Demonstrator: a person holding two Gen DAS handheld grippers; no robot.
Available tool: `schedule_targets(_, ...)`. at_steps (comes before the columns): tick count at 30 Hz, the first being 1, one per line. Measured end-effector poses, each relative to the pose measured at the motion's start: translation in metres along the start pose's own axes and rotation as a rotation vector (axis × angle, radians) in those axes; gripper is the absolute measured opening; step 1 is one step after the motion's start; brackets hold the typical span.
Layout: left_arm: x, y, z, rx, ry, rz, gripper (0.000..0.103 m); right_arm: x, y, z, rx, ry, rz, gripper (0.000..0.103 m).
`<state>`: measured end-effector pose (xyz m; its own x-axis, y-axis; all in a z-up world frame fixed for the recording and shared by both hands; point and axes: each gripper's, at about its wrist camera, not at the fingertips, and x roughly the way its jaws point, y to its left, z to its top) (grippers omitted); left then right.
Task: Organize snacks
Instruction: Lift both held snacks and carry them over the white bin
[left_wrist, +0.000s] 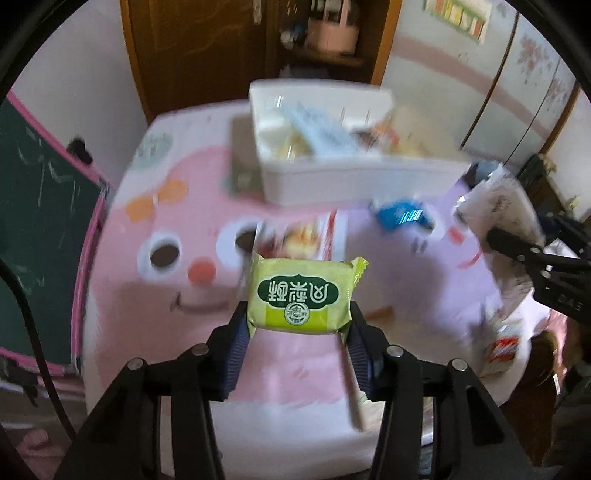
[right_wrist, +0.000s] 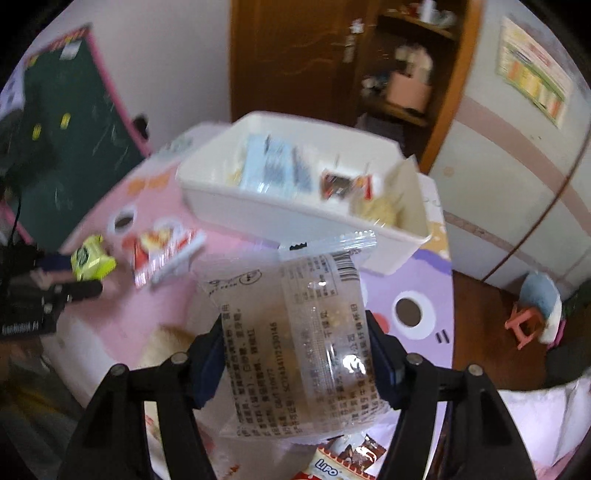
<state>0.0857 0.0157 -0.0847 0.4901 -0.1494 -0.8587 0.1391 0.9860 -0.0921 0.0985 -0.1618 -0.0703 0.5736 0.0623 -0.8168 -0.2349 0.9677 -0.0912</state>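
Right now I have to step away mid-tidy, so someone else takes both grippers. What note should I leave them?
Left hand-held gripper: shut on the green snack pack, lifted off the table.
Right hand-held gripper: shut on the clear-wrapped snack, also lifted.
White bin: at the back of the table, several snacks already inside.
Left: drop both in, then the red-and-white pack and the blue pack.

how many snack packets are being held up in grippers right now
2. A yellow-green square foil packet sits clamped in the left gripper; a clear plastic printed packet is clamped in the right gripper. Other packets lie on the table or in the white bin.
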Motion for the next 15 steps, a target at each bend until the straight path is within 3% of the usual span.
schedule_targets(9,-0.085,-0.018,0.108,0.059,-0.255,0.010,0.048,-0.064,-0.039,0.087,0.166,-0.160,-0.021,0.067)
schedule_targets(15,-0.107,-0.026,0.184,0.064,-0.371,0.072,0.048,-0.090,-0.057,0.148,0.252,-0.255,-0.057,0.068)
